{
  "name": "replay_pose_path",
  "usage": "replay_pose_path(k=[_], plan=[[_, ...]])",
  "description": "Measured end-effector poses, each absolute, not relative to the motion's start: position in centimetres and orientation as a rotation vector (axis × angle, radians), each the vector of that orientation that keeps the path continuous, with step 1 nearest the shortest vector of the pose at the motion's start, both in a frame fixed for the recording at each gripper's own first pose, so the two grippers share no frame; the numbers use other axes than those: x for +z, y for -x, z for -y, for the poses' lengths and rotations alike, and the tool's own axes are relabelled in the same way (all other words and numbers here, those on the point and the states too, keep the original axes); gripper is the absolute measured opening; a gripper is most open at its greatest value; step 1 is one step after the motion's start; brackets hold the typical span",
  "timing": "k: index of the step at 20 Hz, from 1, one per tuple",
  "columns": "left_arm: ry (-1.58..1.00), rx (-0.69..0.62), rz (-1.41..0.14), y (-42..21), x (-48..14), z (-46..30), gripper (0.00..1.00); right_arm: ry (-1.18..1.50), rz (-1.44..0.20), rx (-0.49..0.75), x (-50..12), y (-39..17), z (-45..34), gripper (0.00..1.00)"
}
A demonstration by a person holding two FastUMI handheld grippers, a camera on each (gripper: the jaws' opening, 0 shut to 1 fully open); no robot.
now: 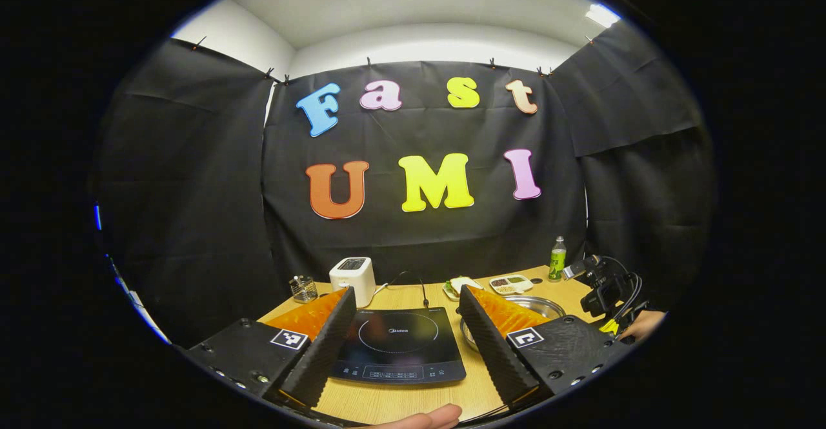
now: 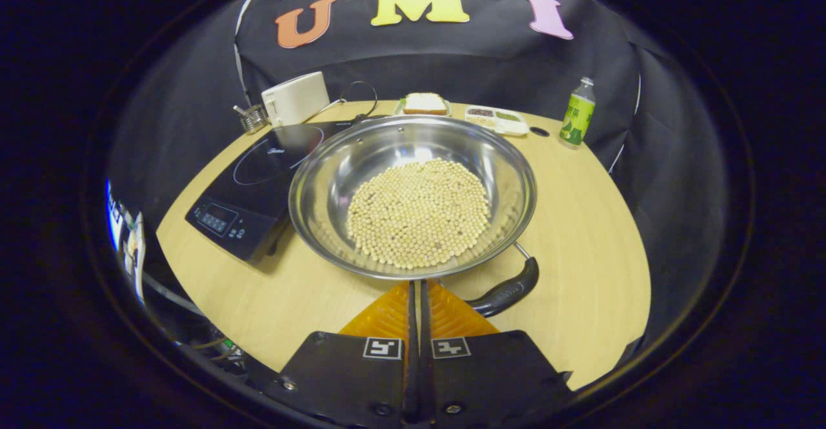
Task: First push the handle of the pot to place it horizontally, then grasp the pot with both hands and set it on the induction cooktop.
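A steel pot holding pale beans stands on the wooden table, just right of the black induction cooktop. Its black handle hangs off the near-right rim and slants down to the left. My right gripper is shut with nothing between its fingers; its tips point at the pot's near rim, just left of the handle. In the left gripper view, my left gripper stands wide open above the cooktop. The pot peeks out behind its right finger, and the right gripper shows beyond it.
Along the back of the table stand a white toaster, a small wire holder, a plate with a sandwich, a compartment tray of food and a green bottle. The cooktop's cord loops behind it.
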State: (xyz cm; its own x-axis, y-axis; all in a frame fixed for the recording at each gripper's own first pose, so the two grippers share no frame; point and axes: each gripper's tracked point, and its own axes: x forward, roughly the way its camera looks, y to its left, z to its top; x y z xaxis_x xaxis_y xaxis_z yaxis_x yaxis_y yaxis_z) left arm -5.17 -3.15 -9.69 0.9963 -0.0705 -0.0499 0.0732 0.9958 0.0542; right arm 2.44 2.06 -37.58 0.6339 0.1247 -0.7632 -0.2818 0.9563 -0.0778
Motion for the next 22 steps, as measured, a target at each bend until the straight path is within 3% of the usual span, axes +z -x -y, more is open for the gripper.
replay_pose_path(k=[3, 8, 9, 13, 15, 16, 22], plan=[[-0.063, -0.077, -0.06, 4.8, -10.4, 3.6, 0.96, 0.222, -0.848, 0.221, -37.3, -3.2, -0.5, 0.0], [-0.063, -0.089, -0.086, 4.0, -11.5, 4.5, 0.96, 0.23, -0.83, 0.199, -37.0, -4.4, 1.6, 0.04], [-0.062, -0.093, -0.088, 4.0, -11.6, 4.7, 0.96, 0.24, -0.824, 0.193, -36.9, -4.7, 2.1, 0.0], [-0.063, -0.108, -0.094, 3.4, -12.1, 5.6, 0.96, 0.294, -0.804, 0.176, -36.8, -6.4, 4.1, 0.04], [-0.065, -0.112, -0.097, 3.1, -12.2, 5.8, 0.96, 0.323, -0.791, 0.159, -36.8, -7.3, 5.2, 0.0], [-0.063, -0.113, -0.101, 2.7, -12.5, 5.8, 0.96, 0.333, -0.785, 0.15, -36.8, -7.7, 5.7, 0.04], [-0.051, -0.122, -0.137, 0.2, -14.0, 6.8, 0.96, 0.372, -0.736, 0.149, -37.2, -10.7, 7.3, 0.04]])
